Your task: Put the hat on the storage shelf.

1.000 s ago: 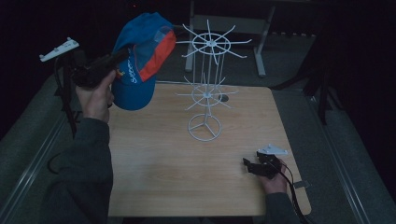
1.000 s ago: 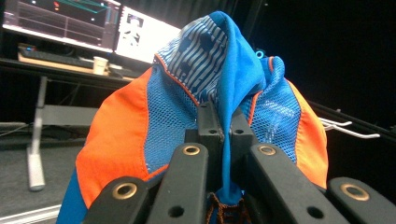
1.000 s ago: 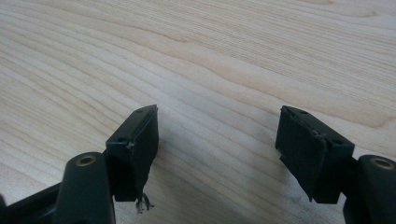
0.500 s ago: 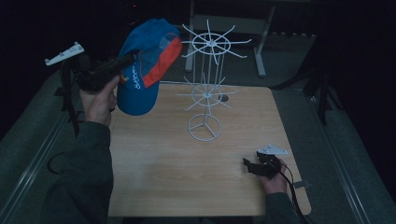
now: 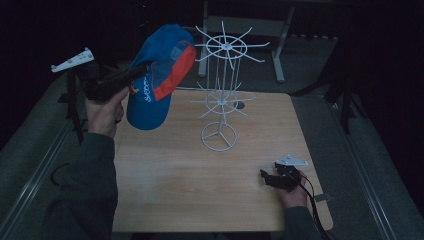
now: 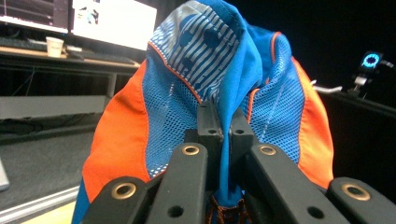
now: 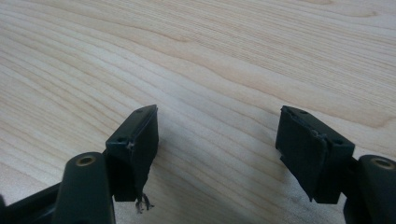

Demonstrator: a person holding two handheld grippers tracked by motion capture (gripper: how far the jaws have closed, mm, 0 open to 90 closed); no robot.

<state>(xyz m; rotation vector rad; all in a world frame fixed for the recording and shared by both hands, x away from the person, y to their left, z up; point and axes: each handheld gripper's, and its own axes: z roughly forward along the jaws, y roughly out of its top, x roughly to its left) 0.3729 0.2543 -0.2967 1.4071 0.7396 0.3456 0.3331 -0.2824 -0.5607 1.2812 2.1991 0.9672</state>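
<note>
A blue cap with orange side panels (image 5: 159,80) hangs in the air at the upper left of the high view, left of a white wire rack (image 5: 222,95) that stands on the wooden table (image 5: 165,180). My left gripper (image 5: 136,73) is shut on the cap's fabric. In the left gripper view the jaws pinch a fold of the blue cap (image 6: 224,88), with my left gripper (image 6: 225,126) at the centre. My right gripper (image 5: 266,178) rests low at the table's front right, open, with bare wood between its fingers (image 7: 217,135).
The rack has two tiers of spokes, the upper (image 5: 226,46) close to the cap's right side. A desk with monitors (image 6: 112,21) and a paper cup (image 6: 54,45) stands behind the cap. A metal stand (image 5: 280,45) is beyond the table.
The left hand has carried the cap a little to the right, nearer the rack's upper spokes. The right hand has stayed where it was.
</note>
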